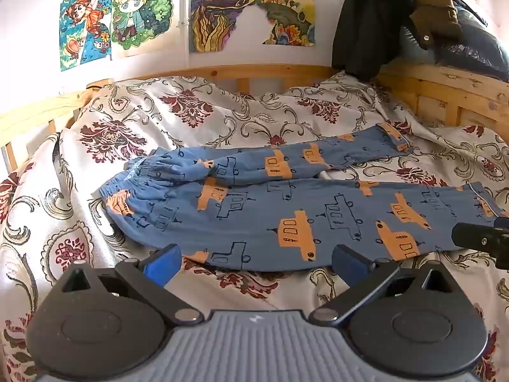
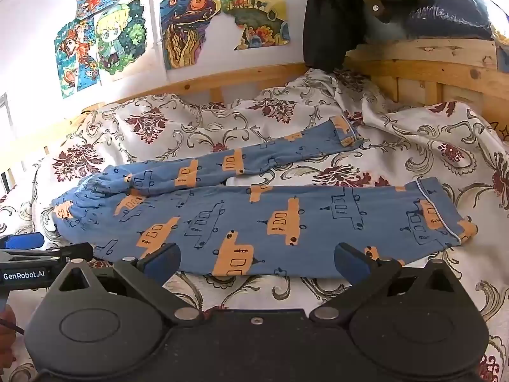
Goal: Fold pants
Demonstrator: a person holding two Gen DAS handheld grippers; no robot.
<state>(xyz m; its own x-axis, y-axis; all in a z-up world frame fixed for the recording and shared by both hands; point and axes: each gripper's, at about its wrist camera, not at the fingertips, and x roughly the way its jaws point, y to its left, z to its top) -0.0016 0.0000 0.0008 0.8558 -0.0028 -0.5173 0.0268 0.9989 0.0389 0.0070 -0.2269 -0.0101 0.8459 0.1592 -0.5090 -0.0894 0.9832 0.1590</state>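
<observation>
Blue pants [image 1: 270, 210] with orange and outlined car prints lie spread across the floral bedspread [image 1: 197, 111], waistband to the left, both legs running right. The far leg [image 1: 318, 156] angles away from the near leg. My left gripper [image 1: 256, 262] is open just in front of the near leg's front edge, nothing between its fingers. In the right wrist view the same pants [image 2: 254, 219] lie ahead, and my right gripper [image 2: 256, 262] is open at the near leg's front edge. The right gripper's tip shows at the left view's right edge [image 1: 480, 238]; the left gripper shows at far left [image 2: 35, 261].
A wooden bed rail [image 1: 222, 73] runs behind and to the right. Dark clothes [image 1: 381, 22] hang over the right corner of the frame. Colourful drawings [image 1: 127, 16] are pinned on the white wall. A hand [image 2: 6, 324] shows at the lower left.
</observation>
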